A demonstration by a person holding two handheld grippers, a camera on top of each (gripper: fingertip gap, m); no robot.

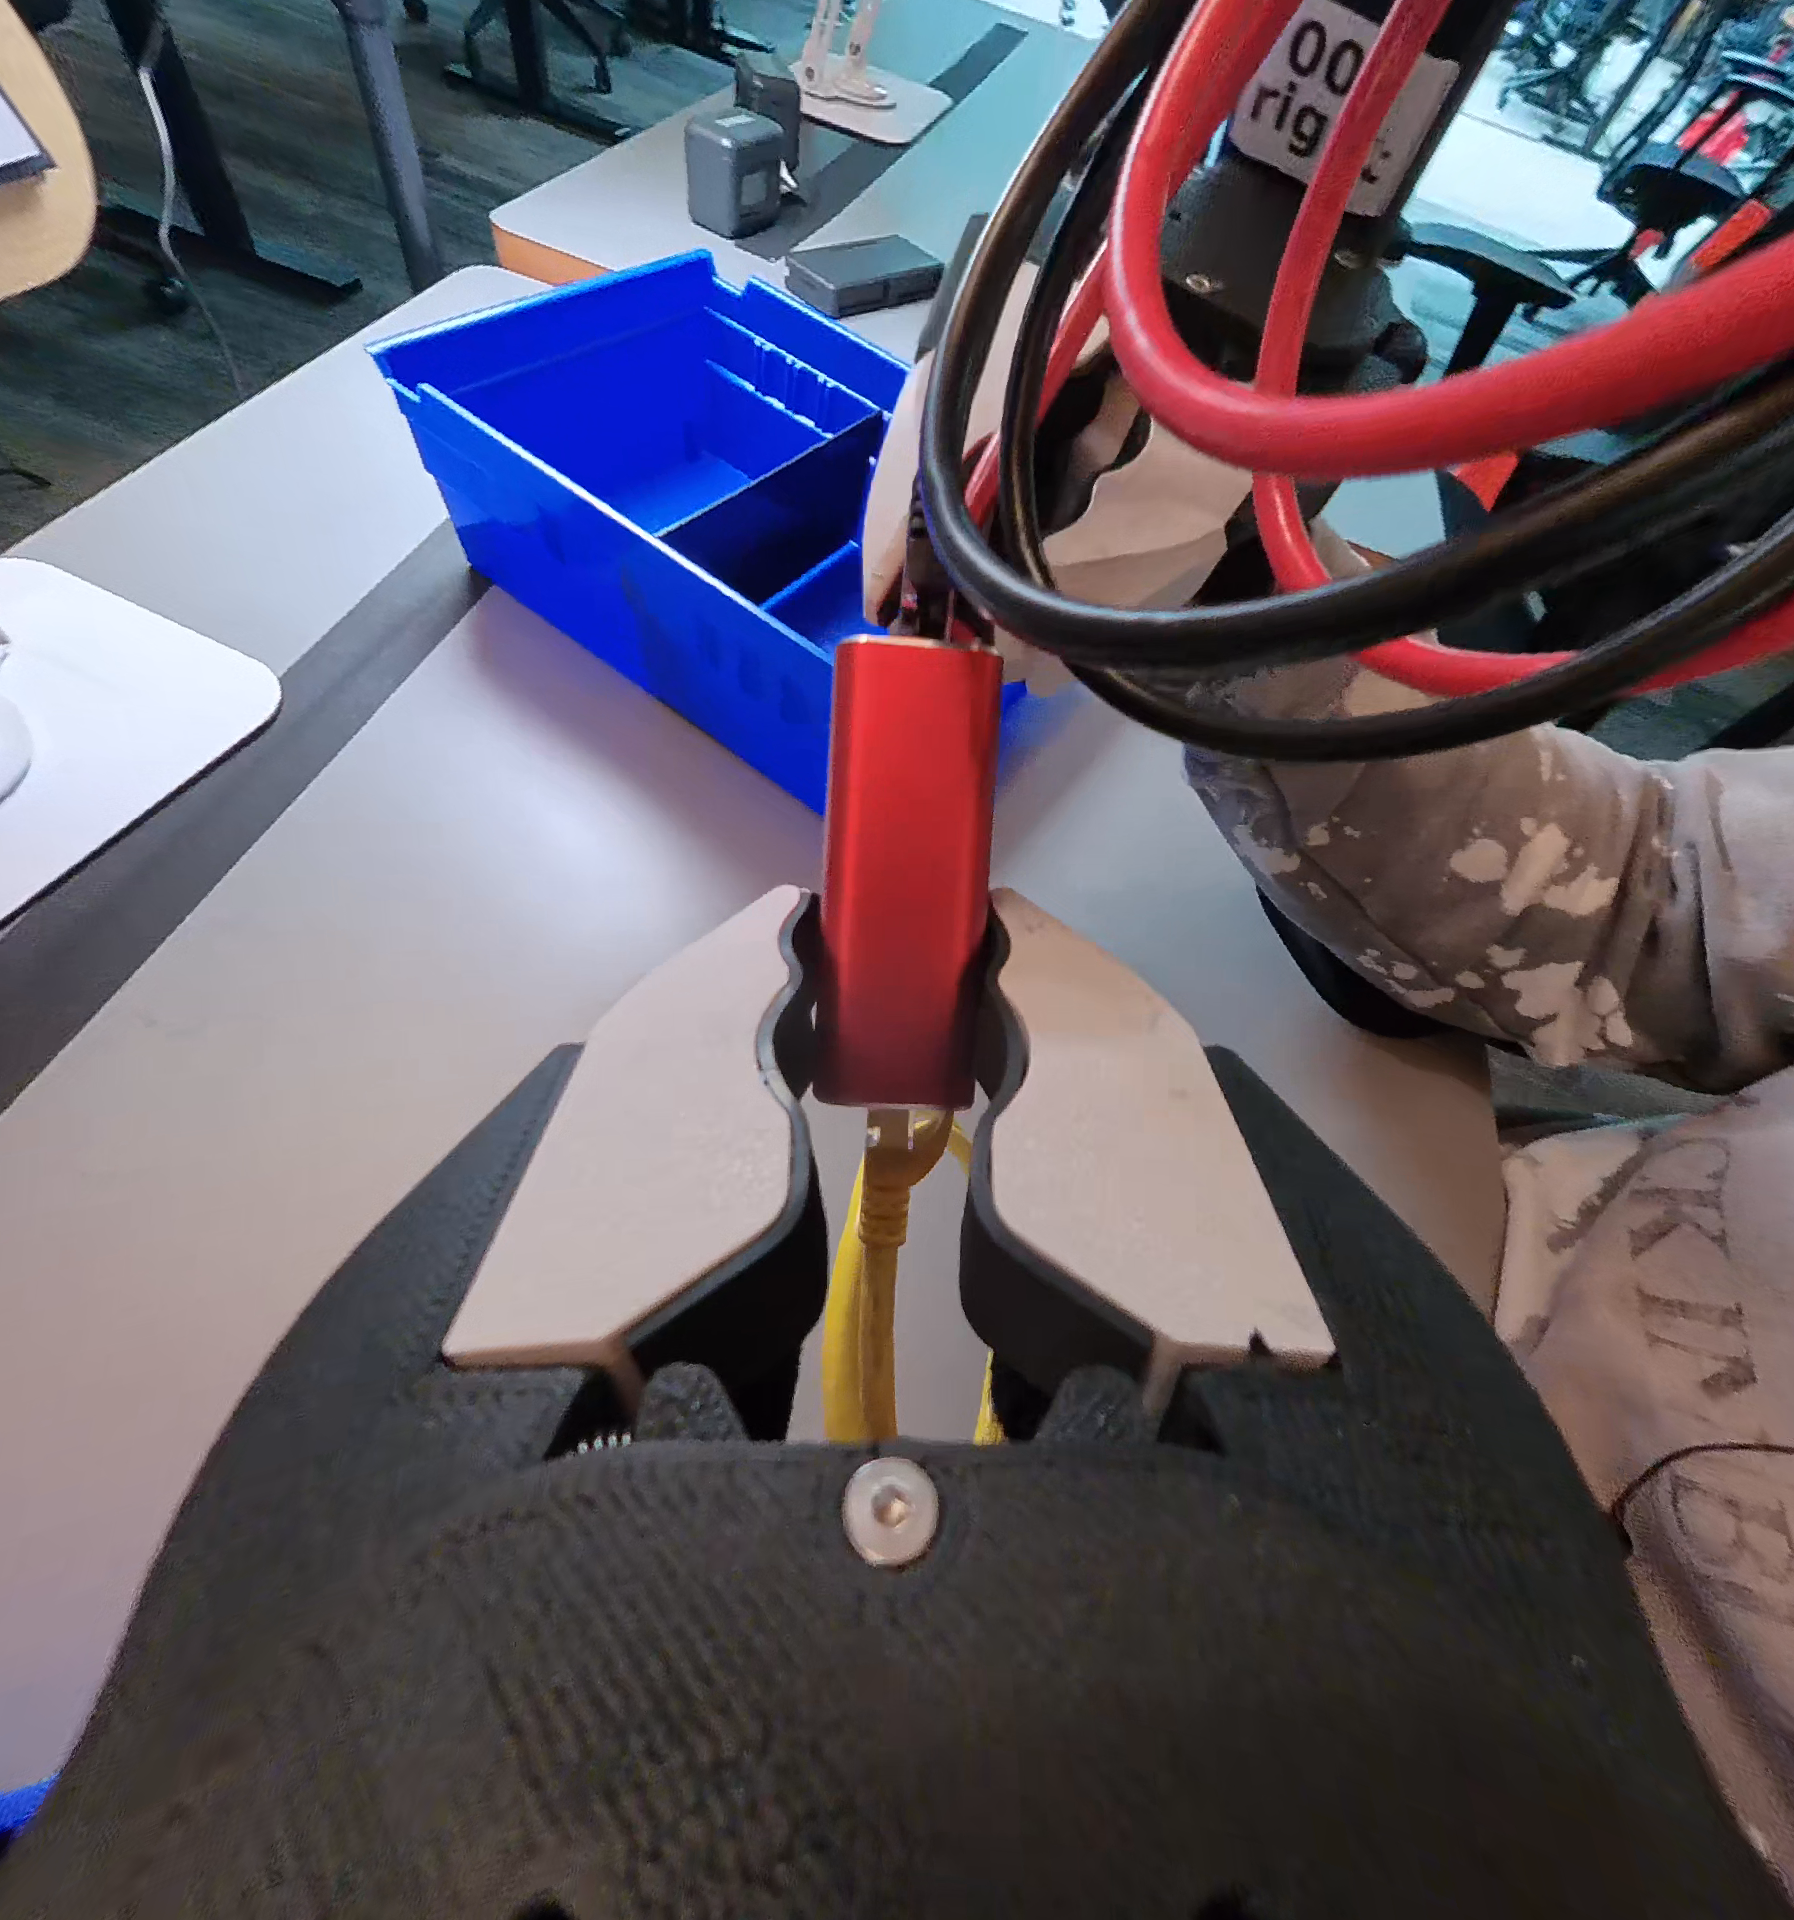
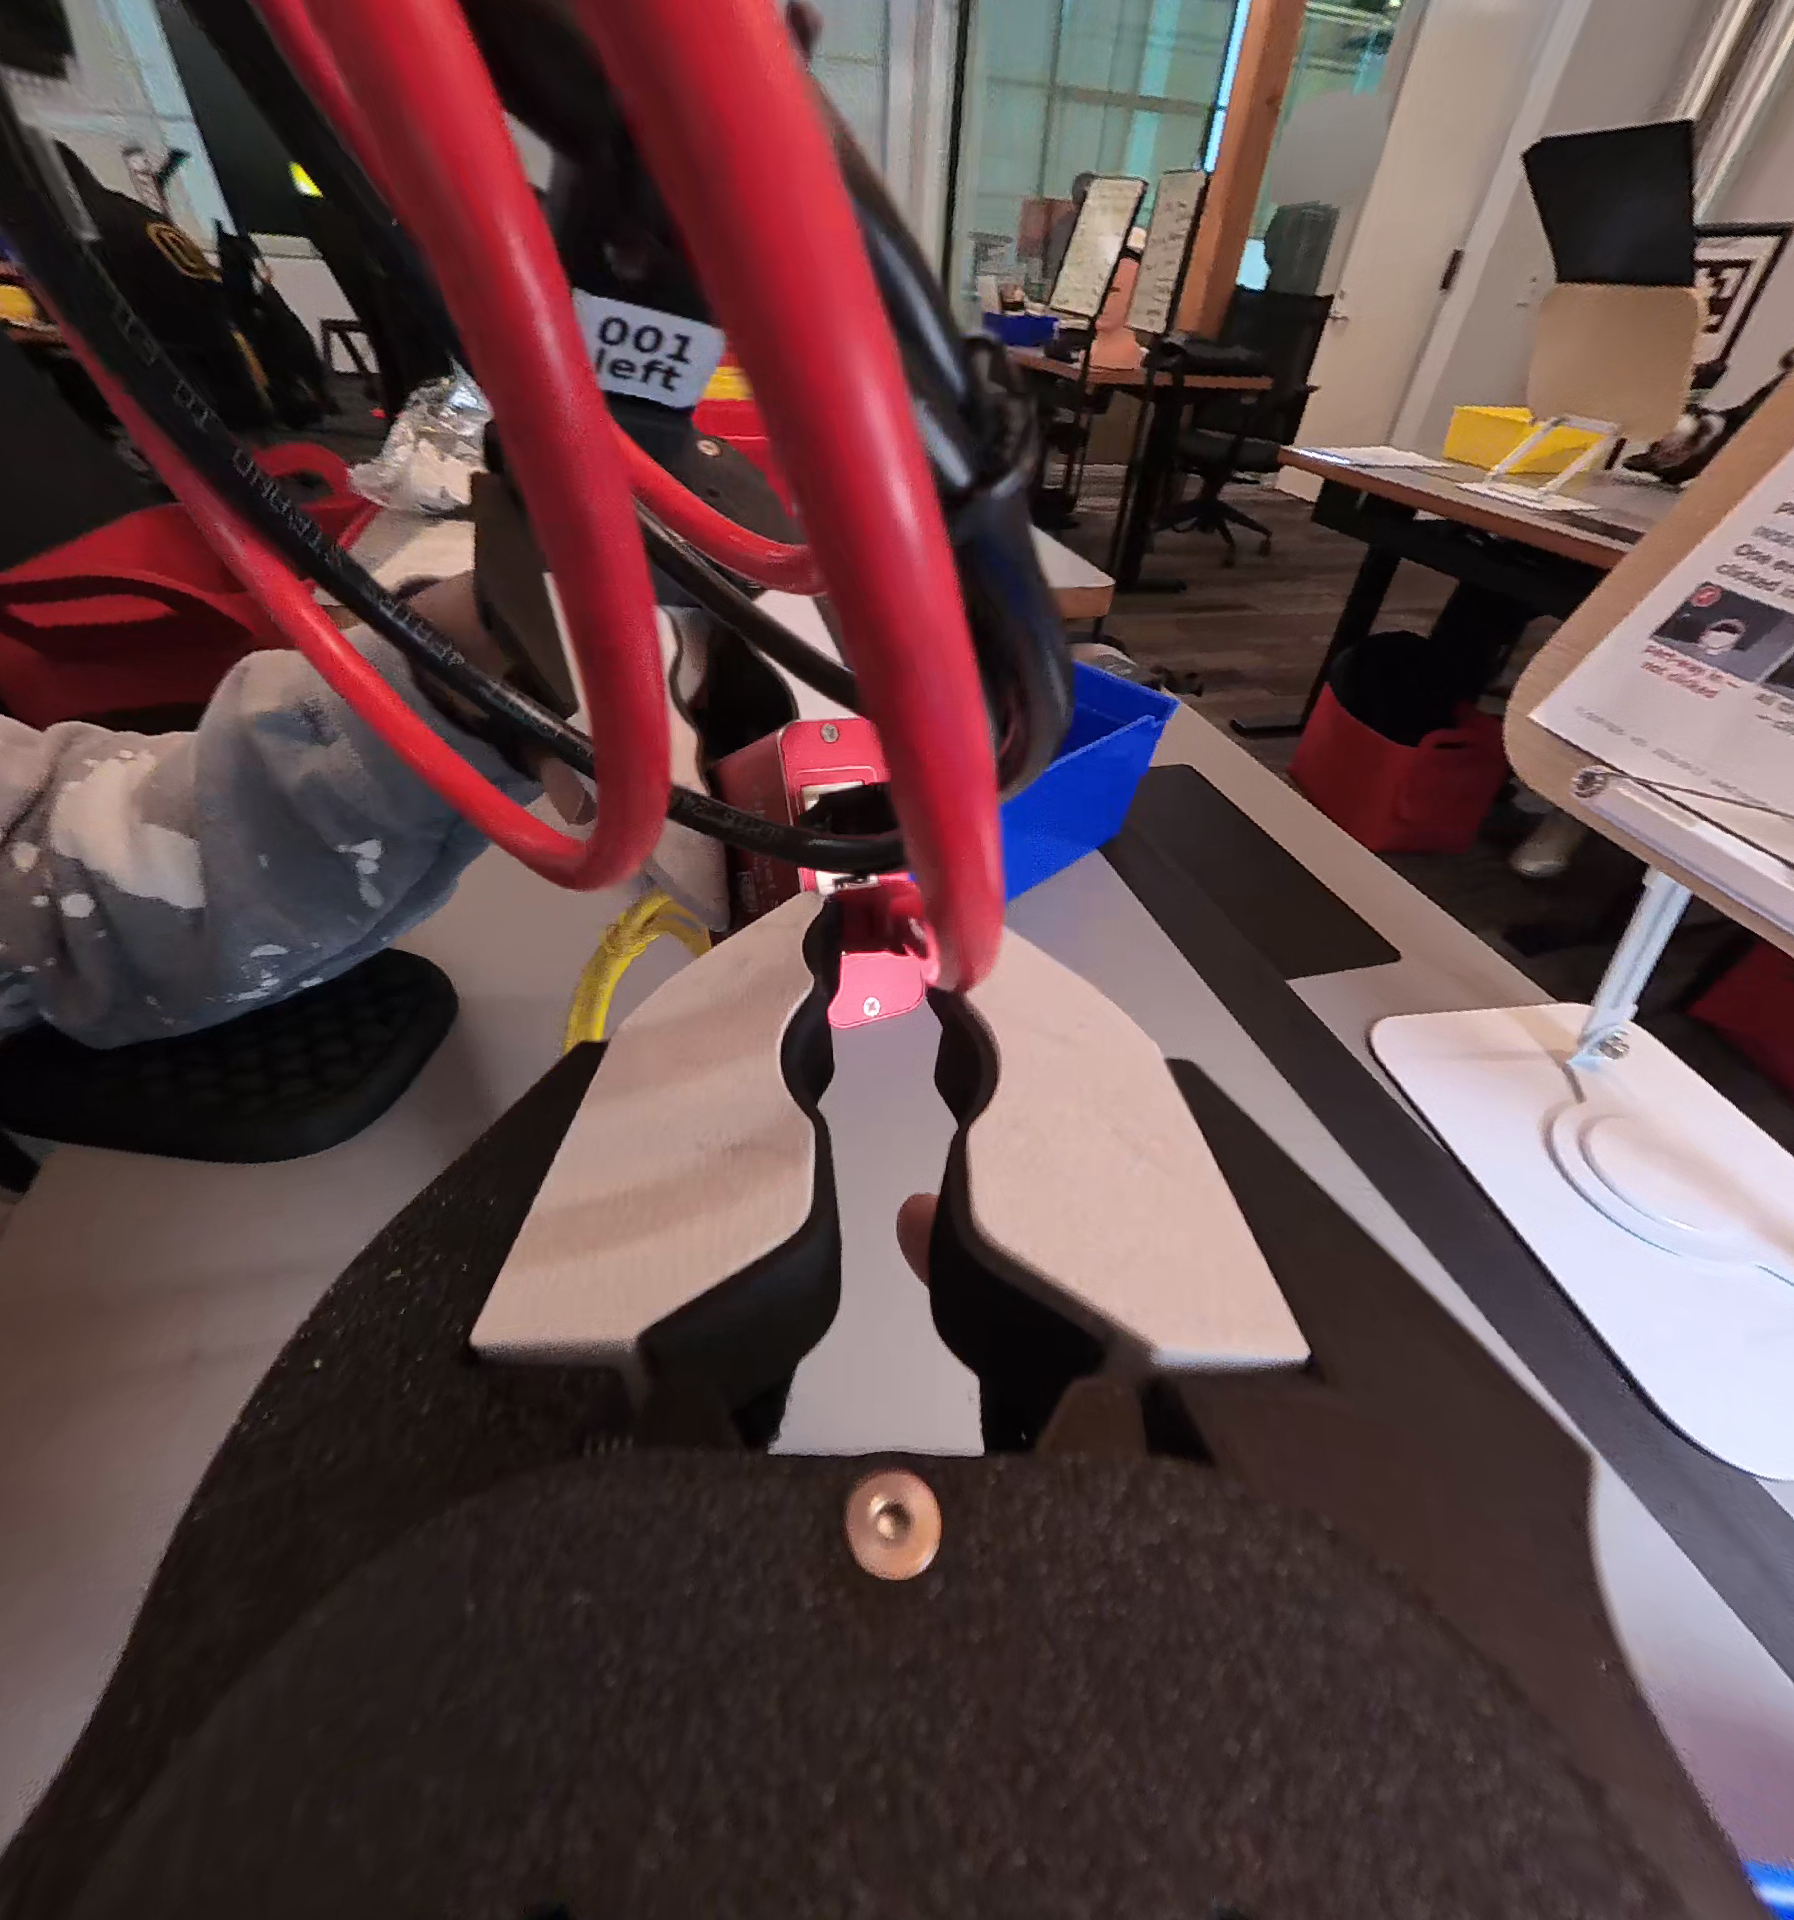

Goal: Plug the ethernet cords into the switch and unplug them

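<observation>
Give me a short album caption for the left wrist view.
Left claw clamps a red switch above the grey table; a yellow cord trails beneath.

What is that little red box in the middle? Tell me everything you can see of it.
The red box looks like anodised metal: long, slim, with rounded edges. The left gripper clamps its sides and holds it above the table. A yellow cord plugs into its near end. Its far end shows screws and ports with a black cord plugged in; the right gripper is there.
</observation>
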